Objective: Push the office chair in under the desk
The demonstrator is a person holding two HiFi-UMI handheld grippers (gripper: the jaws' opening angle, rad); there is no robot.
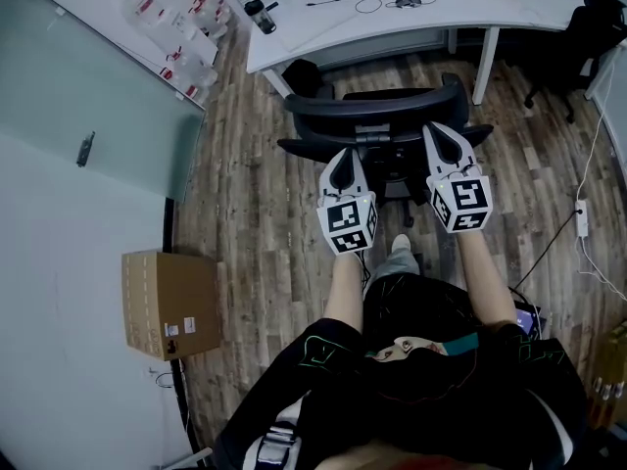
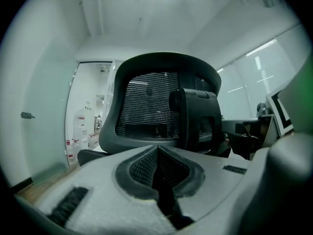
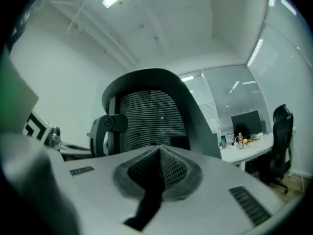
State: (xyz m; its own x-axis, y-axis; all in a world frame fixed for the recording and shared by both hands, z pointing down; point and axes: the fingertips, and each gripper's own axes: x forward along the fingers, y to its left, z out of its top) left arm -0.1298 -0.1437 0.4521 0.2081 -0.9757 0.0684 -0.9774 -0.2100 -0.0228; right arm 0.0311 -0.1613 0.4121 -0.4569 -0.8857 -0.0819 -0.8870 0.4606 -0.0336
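A black mesh-back office chair (image 1: 382, 116) stands on the wood floor, facing the curved white desk (image 1: 392, 13), its seat partly under the desk edge. Both grippers are held out just behind its backrest. The left gripper (image 1: 344, 157) is shut and sits a short way behind the left half of the backrest. The right gripper (image 1: 438, 131), also shut, is close to the backrest's right end; I cannot tell whether it touches. In the left gripper view the shut left gripper (image 2: 157, 153) points at the chair (image 2: 151, 111). The right gripper (image 3: 159, 153) faces the chair (image 3: 146, 116).
A cardboard box (image 1: 168, 304) lies on the floor at the left by a frosted glass wall (image 1: 88, 116). A second black chair (image 1: 578, 42) stands at the far right. A power strip (image 1: 582, 218) with cables lies at the right. A desk leg (image 1: 487, 62) stands right of the chair.
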